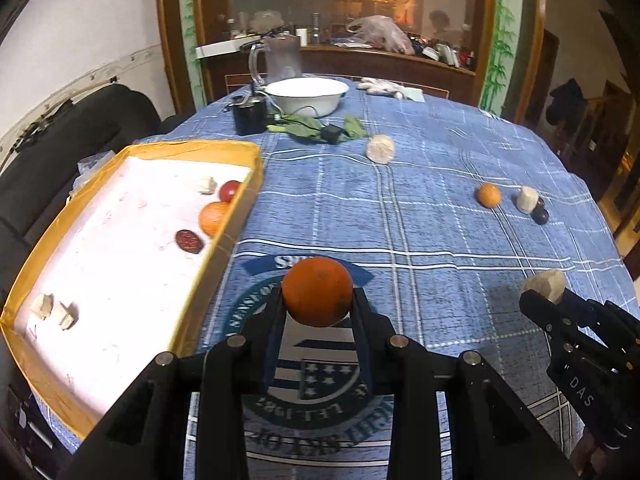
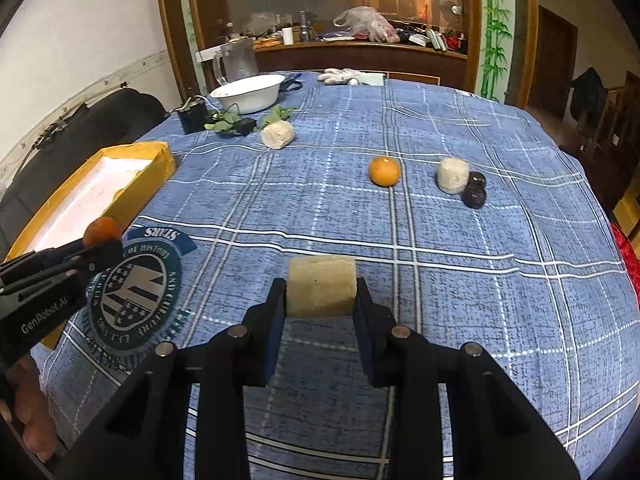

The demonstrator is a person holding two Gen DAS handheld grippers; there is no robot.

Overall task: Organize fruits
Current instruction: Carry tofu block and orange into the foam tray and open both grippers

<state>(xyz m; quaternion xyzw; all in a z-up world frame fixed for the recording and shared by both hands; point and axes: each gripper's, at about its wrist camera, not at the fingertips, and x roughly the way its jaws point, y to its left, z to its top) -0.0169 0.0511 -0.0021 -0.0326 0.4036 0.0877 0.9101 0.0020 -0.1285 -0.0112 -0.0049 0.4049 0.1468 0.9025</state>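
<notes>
Your left gripper (image 1: 318,300) is clamped on a round, deep-orange orange (image 1: 318,297), held above the blue plaid tablecloth (image 1: 420,220) just beside the near right wall of the yellow box (image 1: 236,216). Your right gripper (image 2: 320,292) is clenched on a tan, rough-skinned cylinder chunk (image 2: 322,286), held over the near middle of the table.

From the left wrist view, the right gripper's fingers are cut off by the frame's right edge, and only the top of its chunk shows. The box's near corner is hidden behind the left gripper's body, and from the right wrist view most of its inside is out of sight. What the pale chunks are made of is hard to tell.

Inside the box you have five pieces visible: one orange fruit (image 1: 214,218), one small red fruit (image 1: 230,190), one dark red wrinkled fruit (image 1: 189,241), one pale piece (image 1: 206,185) at the far end, and a pair of pale pieces (image 1: 54,310) near the near left corner.

Loose on the cloth: one small orange (image 2: 384,171), two pale cylinders (image 2: 453,175) (image 2: 277,135), and two dark round fruits (image 2: 475,191) touching each other toward the right edge. A white bowl (image 2: 248,94) sits at the far edge.
</notes>
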